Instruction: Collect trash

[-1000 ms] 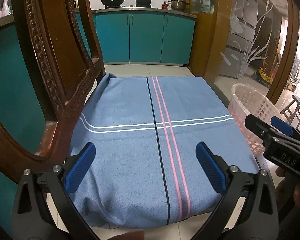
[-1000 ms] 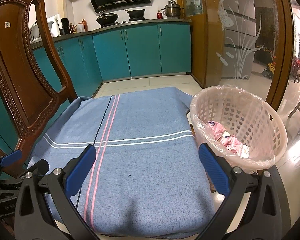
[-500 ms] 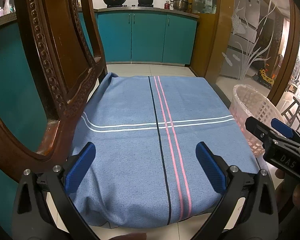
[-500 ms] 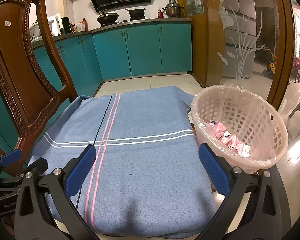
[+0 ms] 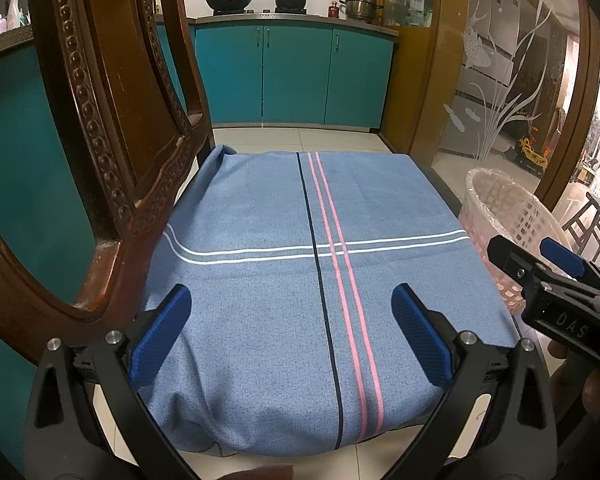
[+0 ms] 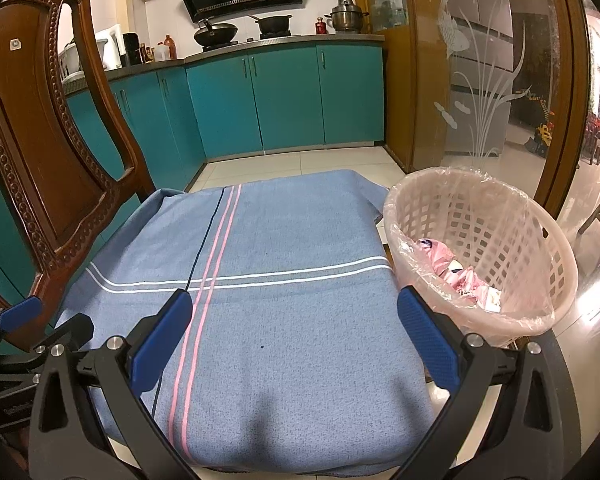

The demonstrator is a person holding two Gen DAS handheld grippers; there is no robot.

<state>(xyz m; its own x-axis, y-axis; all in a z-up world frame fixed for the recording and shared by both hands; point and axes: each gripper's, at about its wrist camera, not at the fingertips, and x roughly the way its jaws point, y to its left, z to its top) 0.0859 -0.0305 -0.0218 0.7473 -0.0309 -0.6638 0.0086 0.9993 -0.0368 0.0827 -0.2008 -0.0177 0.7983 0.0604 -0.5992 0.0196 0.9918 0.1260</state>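
A pink lattice waste basket (image 6: pixel 496 240) lined with a clear bag stands at the right of a chair seat draped in a blue striped cloth (image 6: pixel 260 280). Pink and white wrappers (image 6: pixel 456 268) lie inside the basket. The cloth (image 5: pixel 308 280) carries no loose trash that I can see. My left gripper (image 5: pixel 290 328) hovers open over the cloth's near half, nothing between its blue pads. My right gripper (image 6: pixel 294 332) is open and empty too, near the front edge, its right finger beside the basket. In the left wrist view the right gripper (image 5: pixel 548 276) shows in front of the basket (image 5: pixel 500 216).
A carved wooden chair back (image 5: pixel 112 112) rises close on the left; it is also in the right wrist view (image 6: pixel 48 128). Teal kitchen cabinets (image 6: pixel 284 96) and a tiled floor (image 6: pixel 300 162) lie beyond. An etched glass door (image 6: pixel 472 64) in a wooden frame stands right.
Both grippers stay open and nearly still. The views have shifted slightly, with the chair back and basket drifting a little to the right in the frames.
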